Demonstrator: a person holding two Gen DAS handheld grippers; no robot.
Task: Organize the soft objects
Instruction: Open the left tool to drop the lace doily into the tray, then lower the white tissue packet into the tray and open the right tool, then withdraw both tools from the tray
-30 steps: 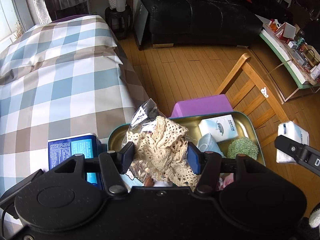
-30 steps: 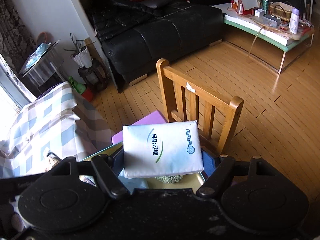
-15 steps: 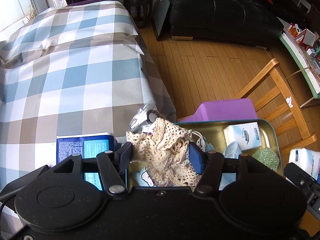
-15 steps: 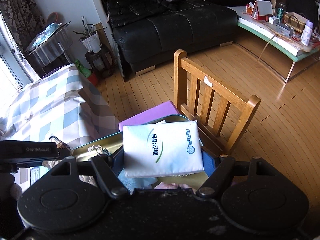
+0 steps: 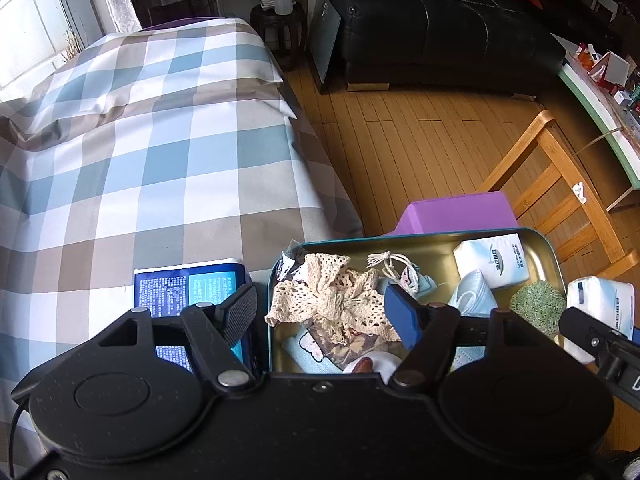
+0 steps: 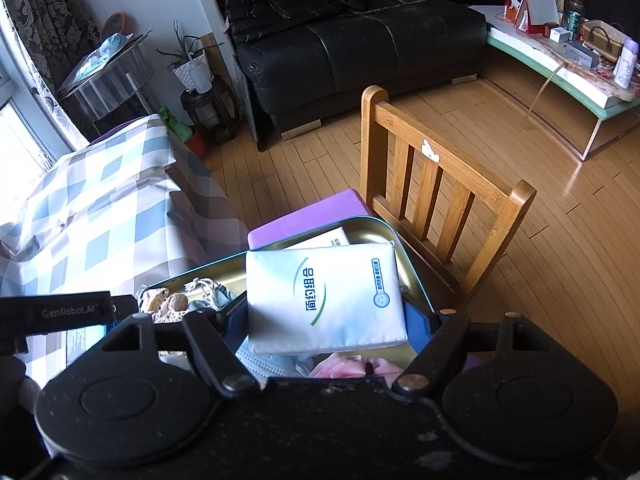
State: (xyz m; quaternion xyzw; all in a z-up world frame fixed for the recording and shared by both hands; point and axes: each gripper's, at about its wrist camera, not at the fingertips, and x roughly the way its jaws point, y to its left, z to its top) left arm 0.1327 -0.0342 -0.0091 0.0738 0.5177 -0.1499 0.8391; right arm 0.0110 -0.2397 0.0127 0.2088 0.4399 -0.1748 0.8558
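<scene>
The left claw is spreading, its jaws opening off the crochet cloth now lying in the tin. The right claw is holding the tissue pack above it, probably next; a blue packet is waiting on the bed.

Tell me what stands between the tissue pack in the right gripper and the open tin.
Nothing visible does. The right gripper holds the tissue pack directly above the tin; below it lie only a face mask and pink cloth already inside.
</scene>
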